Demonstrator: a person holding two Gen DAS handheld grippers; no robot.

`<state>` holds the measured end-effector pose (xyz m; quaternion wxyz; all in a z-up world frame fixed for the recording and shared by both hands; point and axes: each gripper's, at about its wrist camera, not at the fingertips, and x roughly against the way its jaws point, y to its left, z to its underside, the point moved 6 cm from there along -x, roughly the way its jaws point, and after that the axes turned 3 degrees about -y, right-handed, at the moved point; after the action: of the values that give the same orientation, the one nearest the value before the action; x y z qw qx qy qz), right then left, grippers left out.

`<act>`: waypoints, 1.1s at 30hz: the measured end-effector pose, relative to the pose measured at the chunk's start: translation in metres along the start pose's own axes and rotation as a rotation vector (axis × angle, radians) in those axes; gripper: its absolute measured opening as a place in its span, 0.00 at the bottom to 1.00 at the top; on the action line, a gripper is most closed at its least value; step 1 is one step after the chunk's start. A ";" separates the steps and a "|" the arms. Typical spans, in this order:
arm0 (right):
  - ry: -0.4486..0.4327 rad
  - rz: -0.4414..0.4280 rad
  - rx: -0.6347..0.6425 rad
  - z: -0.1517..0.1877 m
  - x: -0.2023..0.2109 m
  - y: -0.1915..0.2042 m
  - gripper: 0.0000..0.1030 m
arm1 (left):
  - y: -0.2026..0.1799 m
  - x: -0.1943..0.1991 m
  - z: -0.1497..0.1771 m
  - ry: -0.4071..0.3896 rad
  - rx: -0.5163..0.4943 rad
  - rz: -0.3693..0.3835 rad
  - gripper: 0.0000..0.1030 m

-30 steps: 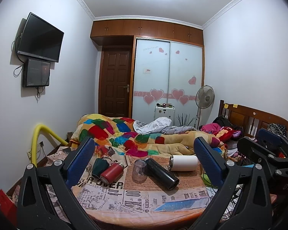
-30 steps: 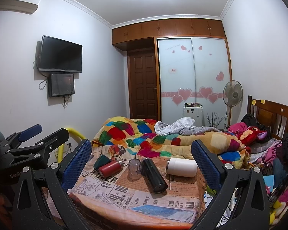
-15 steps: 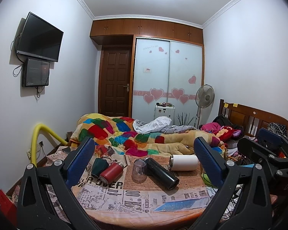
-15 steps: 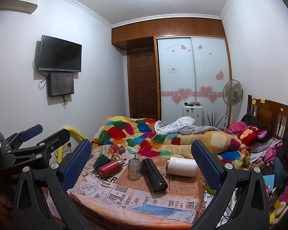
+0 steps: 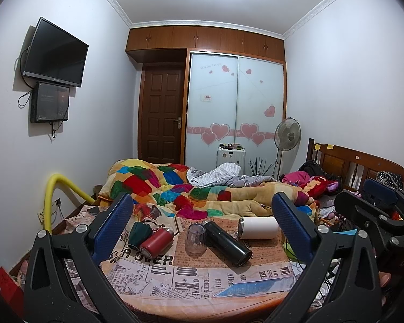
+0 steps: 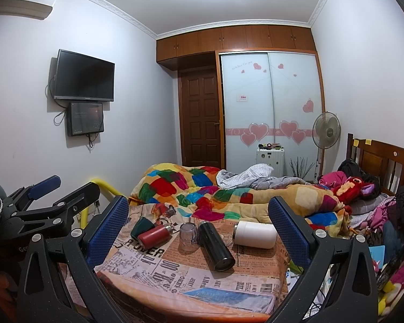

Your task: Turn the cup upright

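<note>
Several cups lie on a newspaper-print cloth (image 5: 175,274) over a small table. A dark green cup (image 5: 140,232) (image 6: 142,227) and a red bottle (image 5: 156,242) (image 6: 154,235) lie on their sides at the left. A clear glass cup (image 5: 195,239) (image 6: 188,236) stands mouth down in the middle. A black tumbler (image 5: 227,243) (image 6: 215,245) and a white tumbler (image 5: 258,228) (image 6: 256,234) lie on their sides. My left gripper (image 5: 202,228) and right gripper (image 6: 199,228) are both open and empty, held short of the table.
A bed with a colourful quilt (image 5: 169,185) lies behind the table. A yellow tube (image 5: 54,191) stands at the left. A wooden headboard (image 5: 363,167) and a pile of clothes are at the right. A fan (image 5: 287,134) and wardrobe stand at the back.
</note>
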<state>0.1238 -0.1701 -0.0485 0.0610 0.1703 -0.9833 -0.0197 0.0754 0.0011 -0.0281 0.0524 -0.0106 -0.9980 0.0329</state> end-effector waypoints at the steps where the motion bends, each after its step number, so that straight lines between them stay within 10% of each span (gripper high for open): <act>1: 0.000 -0.001 0.000 0.000 0.000 0.000 1.00 | 0.000 0.000 -0.001 0.000 0.000 -0.001 1.00; 33: 0.072 0.022 -0.012 0.022 -0.033 -0.017 1.00 | 0.017 -0.036 0.013 0.073 0.026 -0.025 1.00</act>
<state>0.1574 -0.1746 -0.0748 0.0978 0.1599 -0.9821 -0.0189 0.1105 0.0164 -0.0457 0.0891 0.0014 -0.9950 0.0450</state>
